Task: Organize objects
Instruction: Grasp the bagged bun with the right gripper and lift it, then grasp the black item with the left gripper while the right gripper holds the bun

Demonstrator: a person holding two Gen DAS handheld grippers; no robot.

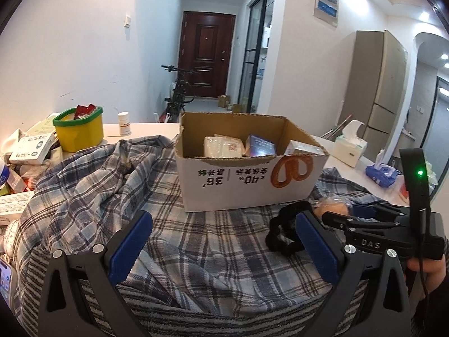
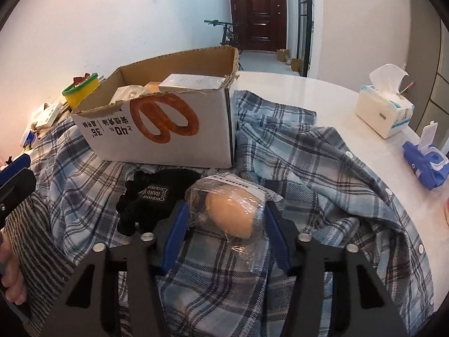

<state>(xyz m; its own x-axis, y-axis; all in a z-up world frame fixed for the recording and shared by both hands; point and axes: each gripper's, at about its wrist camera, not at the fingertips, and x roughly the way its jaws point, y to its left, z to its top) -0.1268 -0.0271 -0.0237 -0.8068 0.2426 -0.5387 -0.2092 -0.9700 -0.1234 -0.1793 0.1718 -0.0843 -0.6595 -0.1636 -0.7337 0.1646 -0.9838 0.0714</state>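
Note:
An open cardboard box (image 1: 247,179) with several small packages inside stands on a plaid shirt (image 1: 118,185); it also shows in the right wrist view (image 2: 168,129). My left gripper (image 1: 221,230) is open and empty above the shirt, short of the box. My right gripper (image 2: 226,219) is closed around a beige sponge in clear plastic wrap (image 2: 231,213), low over the shirt (image 2: 322,168). The right gripper shows in the left wrist view (image 1: 364,219) with the wrapped sponge (image 1: 332,209). A black scrunchie (image 2: 151,199) lies just left of the sponge, and also shows in the left wrist view (image 1: 283,233).
A yellow tub with a green rim (image 1: 78,132), a white pill bottle (image 1: 124,123) and several medicine boxes (image 1: 31,148) sit at the left. A tissue pack (image 2: 384,112) and a blue wipes pack (image 2: 426,163) lie on the white table (image 2: 308,90) at the right.

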